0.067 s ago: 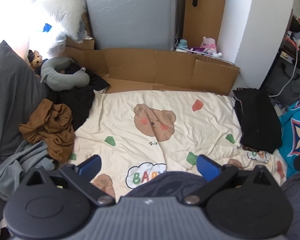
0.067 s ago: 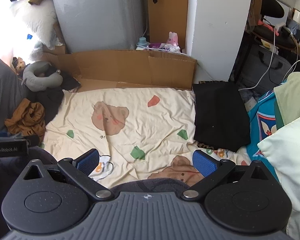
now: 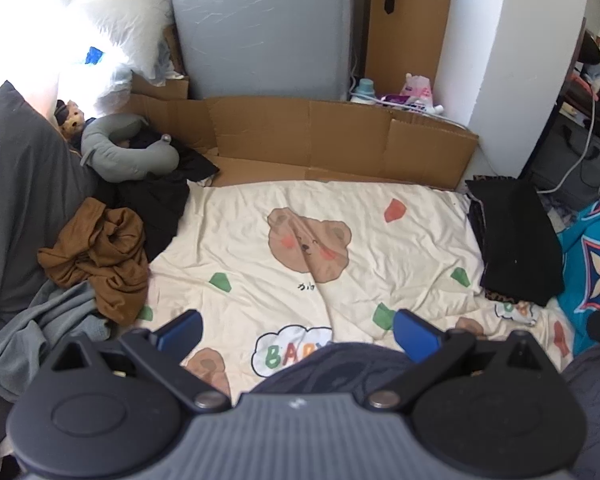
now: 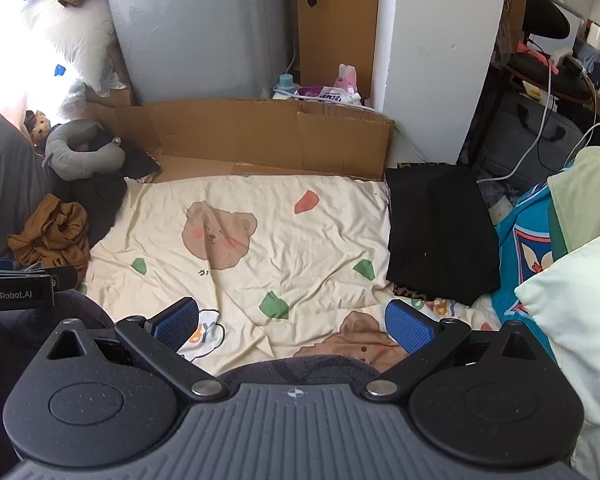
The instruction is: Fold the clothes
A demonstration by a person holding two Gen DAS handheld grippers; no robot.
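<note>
Cream sheet [image 3: 400, 248] bore brown bear prints, green and red patches. Crumpled garment [image 3: 100, 252] brown. Folded garment [image 4: 436, 236] black. Neck pillow [image 3: 128, 152] grey.

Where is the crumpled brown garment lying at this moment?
In both views the crumpled brown garment lies at the left edge of the cream bear-print sheet, between the black clothes and the grey cloth.

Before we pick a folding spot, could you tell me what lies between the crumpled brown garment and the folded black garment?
Only the cream bear-print sheet lies between brown garment and black garment, seen in both wrist views.
</note>
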